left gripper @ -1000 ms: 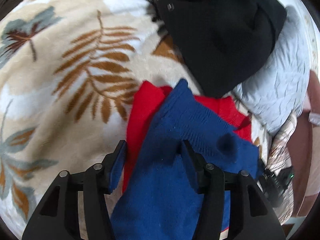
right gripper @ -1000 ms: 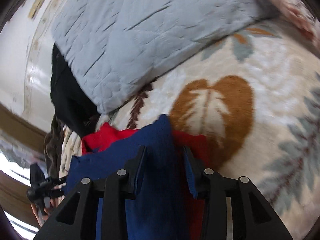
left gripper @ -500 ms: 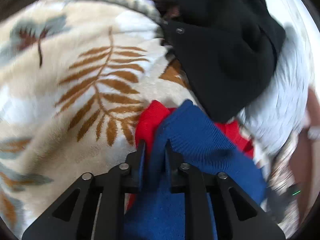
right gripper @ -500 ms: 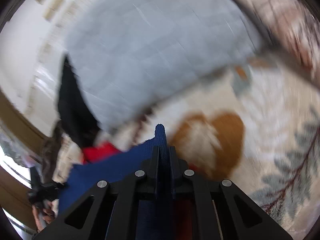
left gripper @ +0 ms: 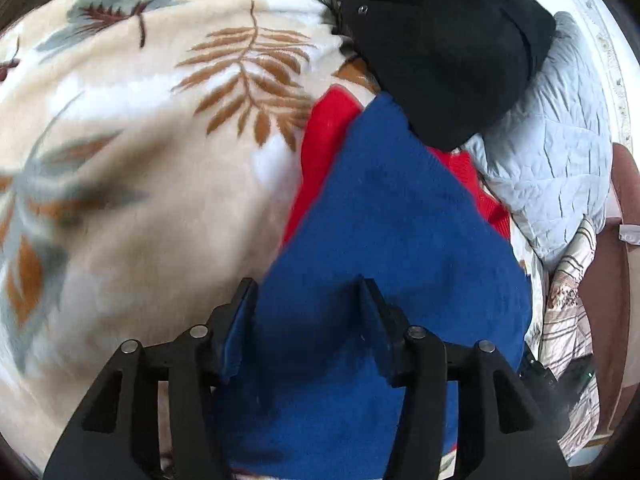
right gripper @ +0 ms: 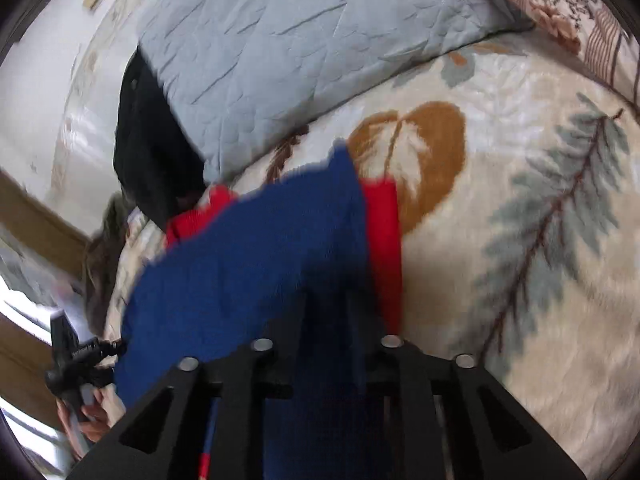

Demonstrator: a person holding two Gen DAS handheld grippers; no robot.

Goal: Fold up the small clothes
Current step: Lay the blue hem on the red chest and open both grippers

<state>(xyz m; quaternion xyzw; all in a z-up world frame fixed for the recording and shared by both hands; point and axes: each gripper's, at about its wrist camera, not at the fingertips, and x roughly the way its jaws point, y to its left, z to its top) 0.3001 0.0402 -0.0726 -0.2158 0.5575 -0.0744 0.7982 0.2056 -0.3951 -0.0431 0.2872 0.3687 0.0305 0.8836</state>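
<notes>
A blue knit garment [left gripper: 384, 220] lies over a red garment [left gripper: 324, 136] on a leaf-patterned blanket [left gripper: 132, 184]. My left gripper [left gripper: 308, 300] is open, its fingers [left gripper: 240, 320] standing wide on either side of the blue cloth's near edge. In the right wrist view the blue garment [right gripper: 256, 256] is lifted and drapes over my right gripper [right gripper: 326, 308], which is shut on its edge. The red garment [right gripper: 382, 236] shows beneath and beside it.
A black garment [left gripper: 444, 40] lies at the far side beside a pale grey quilted pillow [left gripper: 552, 152]. The pillow [right gripper: 296, 40] and black garment [right gripper: 152, 144] also show in the right wrist view. The left gripper's handle [right gripper: 76, 356] appears at lower left.
My left gripper, shut on the blue garment half a second ago, has opened wide. My right gripper closed on the blue cloth and stays shut, with the cloth now raised higher.
</notes>
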